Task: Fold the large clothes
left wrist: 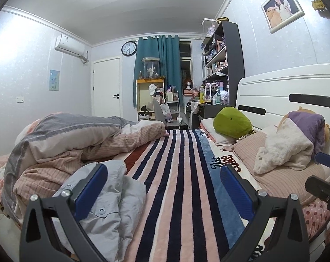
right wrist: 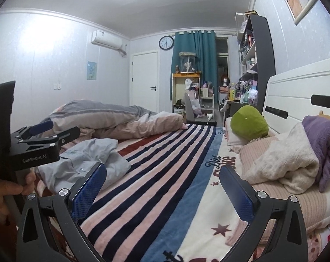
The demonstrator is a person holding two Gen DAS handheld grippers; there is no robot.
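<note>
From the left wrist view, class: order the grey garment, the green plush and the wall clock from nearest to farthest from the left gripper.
1. Grey garment: crumpled beside the left gripper, at its left finger.
2. Green plush: on the pillows, ahead to the right.
3. Wall clock: on the far wall, beside the curtain.

The crumpled garment (left wrist: 103,198) is plain pale grey. It lies on a blanket (left wrist: 182,174) striped lengthwise in navy and soft pink, with a rust-red band (left wrist: 134,159) at one side, a blue band (left wrist: 210,163) at the other, and a cream border carrying dark lettering and small maroon stars. The heaped duvet (left wrist: 82,139) is pink ribbed fabric with grey panels. A plush toy (left wrist: 232,121) is lime green. The pillow (left wrist: 280,174) is pinkish with fine ribbing; on it sit a cream fleece and a purple knit (left wrist: 306,124). The headboard (left wrist: 280,91) is white with black slots. The curtain (left wrist: 158,65) is teal. Both hand-held grippers, left (left wrist: 164,193) and right (right wrist: 162,193), are black with blue textured pads (left wrist: 88,192).
</note>
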